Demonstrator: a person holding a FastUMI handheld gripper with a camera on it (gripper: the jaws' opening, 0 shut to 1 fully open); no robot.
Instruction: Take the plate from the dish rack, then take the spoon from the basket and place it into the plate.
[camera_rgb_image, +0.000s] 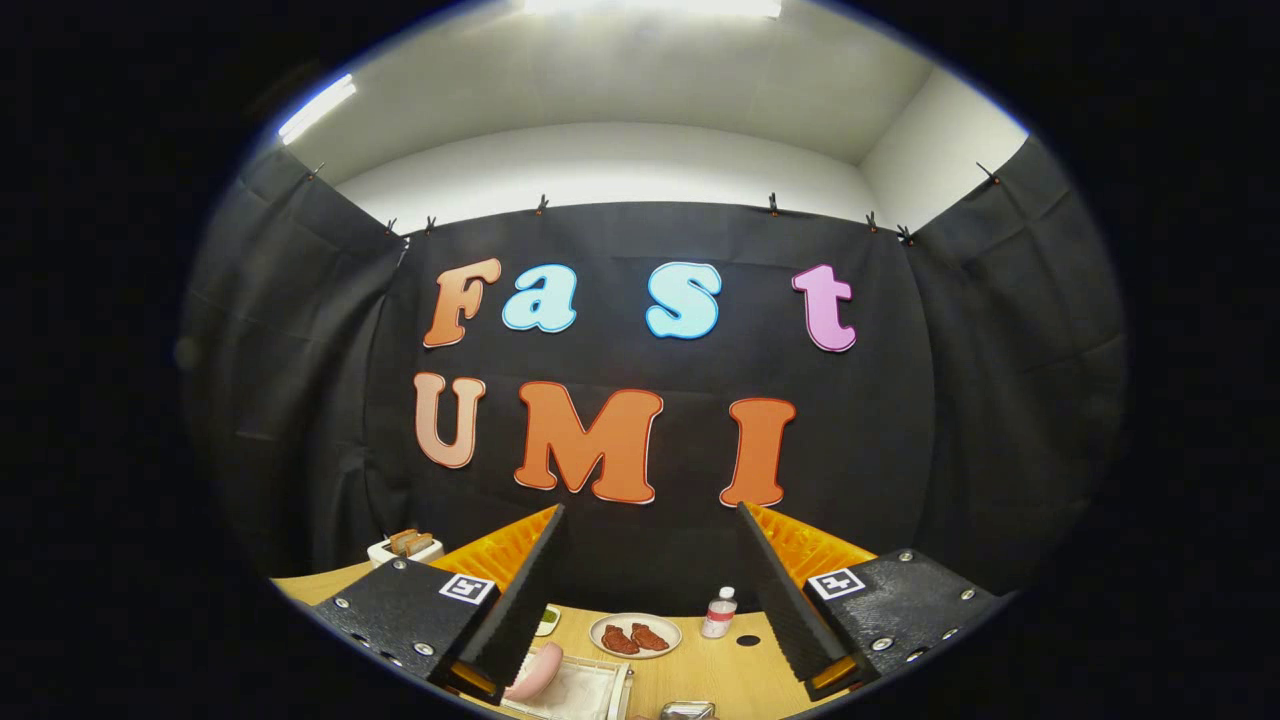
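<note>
Ahead, plate (635, 634) beyond open claw (650, 590)

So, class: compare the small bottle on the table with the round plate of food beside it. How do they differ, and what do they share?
The bottle stands upright and is narrow; the plate lies flat and is wide. The bottle is pale with a white cap; the plate is white and carries two reddish-brown pieces of food. Both rest on the wooden table, close together but apart, beyond the gripper, whose open fingers hold nothing.
</note>
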